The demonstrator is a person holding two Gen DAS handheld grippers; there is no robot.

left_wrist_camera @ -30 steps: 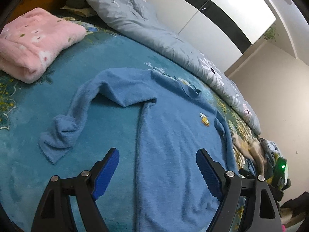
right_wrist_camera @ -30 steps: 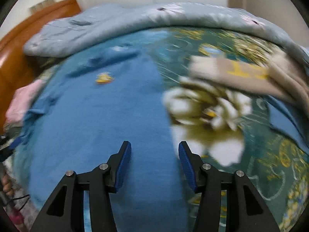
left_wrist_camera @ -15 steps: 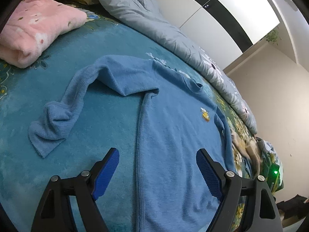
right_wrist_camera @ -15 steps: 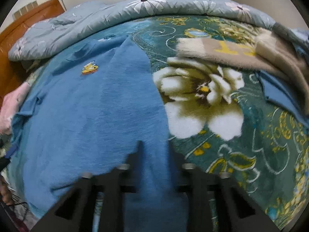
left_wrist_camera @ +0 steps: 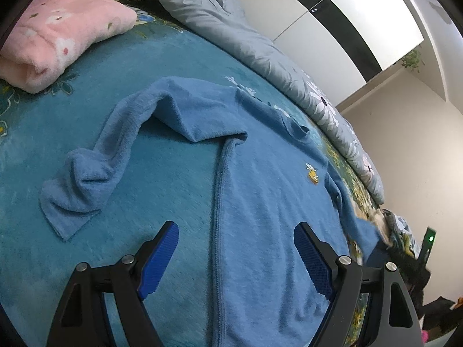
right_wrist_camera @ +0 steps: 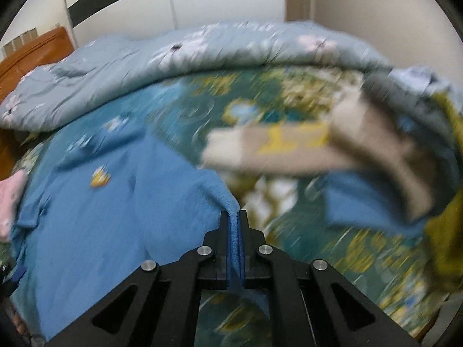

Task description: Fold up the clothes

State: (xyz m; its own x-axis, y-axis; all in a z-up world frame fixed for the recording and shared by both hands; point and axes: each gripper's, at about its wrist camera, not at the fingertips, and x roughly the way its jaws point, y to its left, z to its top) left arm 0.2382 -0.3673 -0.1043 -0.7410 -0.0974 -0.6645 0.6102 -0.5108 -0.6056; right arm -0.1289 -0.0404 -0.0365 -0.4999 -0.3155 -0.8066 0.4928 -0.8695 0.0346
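A blue sweater with a small yellow badge lies spread on the teal bed cover. Its left sleeve is bent and crumpled beside the body. My left gripper hovers open over the sweater's side seam, with nothing between its fingers. In the right wrist view the same sweater has its right edge lifted off the bed. My right gripper is shut on that edge, the cloth pinched between the blue pads.
A folded pink garment sits at the far left. A grey floral duvet runs along the back of the bed. A pile of beige, blue and yellow clothes lies to the right. A wooden headboard stands behind.
My right gripper went from open to shut on the sweater's right edge and raised it. The left gripper moved in closer over the sweater and stayed open.
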